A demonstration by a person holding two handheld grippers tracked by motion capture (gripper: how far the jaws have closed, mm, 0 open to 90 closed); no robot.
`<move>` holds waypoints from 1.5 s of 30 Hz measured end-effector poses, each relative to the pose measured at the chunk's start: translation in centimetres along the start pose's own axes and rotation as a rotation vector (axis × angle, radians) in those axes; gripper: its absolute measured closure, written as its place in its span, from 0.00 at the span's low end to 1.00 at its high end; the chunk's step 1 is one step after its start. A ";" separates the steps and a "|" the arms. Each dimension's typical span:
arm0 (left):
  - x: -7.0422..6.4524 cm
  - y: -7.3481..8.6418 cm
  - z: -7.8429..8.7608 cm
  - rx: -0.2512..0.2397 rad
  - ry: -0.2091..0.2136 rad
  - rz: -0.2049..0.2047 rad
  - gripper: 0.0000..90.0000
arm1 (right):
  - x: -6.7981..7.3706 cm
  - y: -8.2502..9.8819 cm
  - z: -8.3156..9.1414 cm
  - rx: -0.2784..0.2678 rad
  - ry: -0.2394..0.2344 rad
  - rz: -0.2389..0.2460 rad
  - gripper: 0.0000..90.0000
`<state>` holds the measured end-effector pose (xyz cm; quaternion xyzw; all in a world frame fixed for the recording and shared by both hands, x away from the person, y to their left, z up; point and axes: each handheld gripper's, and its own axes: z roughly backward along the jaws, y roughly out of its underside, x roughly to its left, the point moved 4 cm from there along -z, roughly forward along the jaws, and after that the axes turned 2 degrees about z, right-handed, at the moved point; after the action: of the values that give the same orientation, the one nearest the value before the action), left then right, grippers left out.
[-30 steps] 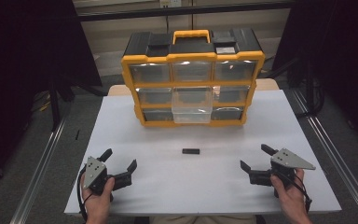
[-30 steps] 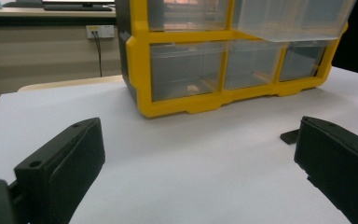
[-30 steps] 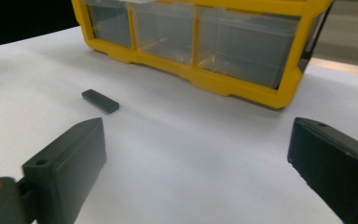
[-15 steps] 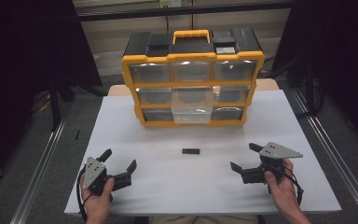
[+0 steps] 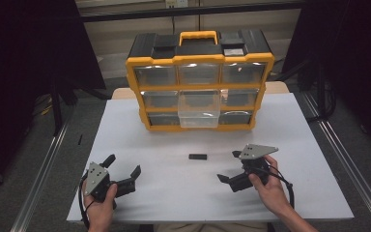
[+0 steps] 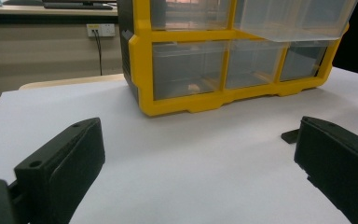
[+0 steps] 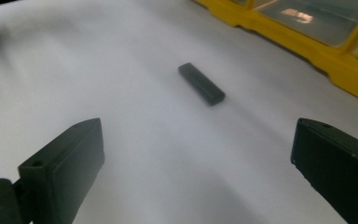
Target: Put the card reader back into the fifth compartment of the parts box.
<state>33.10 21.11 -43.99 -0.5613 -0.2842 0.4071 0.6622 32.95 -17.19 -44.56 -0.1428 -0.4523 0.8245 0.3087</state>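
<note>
Right gripper (image 5: 230, 166), seen from the high view, had its jaws spread wide and empty, pointing left and slightly away from the person toward the small flat black rectangular bar (image 5: 198, 156). That bar lay on the white table (image 5: 294, 145) just beyond and to the left of the gripper's tips, apart from them. Bare table surrounded the bar on every side, and the yellow-and-black plastic organizer cabinet with clear drawers (image 5: 199, 79) stood well beyond it, its middle clear drawer (image 5: 199, 107) pulled out. The right hand (image 5: 265, 186) gripped the tool from behind, with the forearm coming in from the bottom edge. Farther left, the left gripper (image 5: 123, 169) was also spread and empty near the table's front edge, held by the left hand (image 5: 99, 200), well apart from the bar.

From the left gripper view, the two black jaws stood wide apart over open white tabletop. The cabinet (image 6: 223, 60) rose ahead, and the bar's end (image 6: 290, 136) peeked out beside the right-side jaw.

From the right gripper view, the jaws were likewise spread, and the bar (image 7: 201, 83) lay ahead between their lines, slanted, with blurred bare table around it and the cabinet's yellow base (image 7: 307, 51) beyond to the upper right.
</note>
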 end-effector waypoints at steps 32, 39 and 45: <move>0.0 0.1 -0.1 0.011 -0.004 0.004 0.02 | 0.6 -2.0 -6.2 0.294 -0.150 0.125 0.10; 0.0 0.1 0.0 0.015 0.001 -0.004 0.02 | 0.6 -2.6 -7.4 0.338 -0.155 0.164 0.13; 0.0 0.1 -0.1 0.016 0.005 -0.001 0.02 | 0.6 -3.5 -8.3 0.360 -0.178 0.184 0.15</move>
<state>33.13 21.07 -44.10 -0.5569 -0.2795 0.4076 0.6676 38.10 -9.89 -46.16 -0.0526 -0.3082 0.9260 0.2117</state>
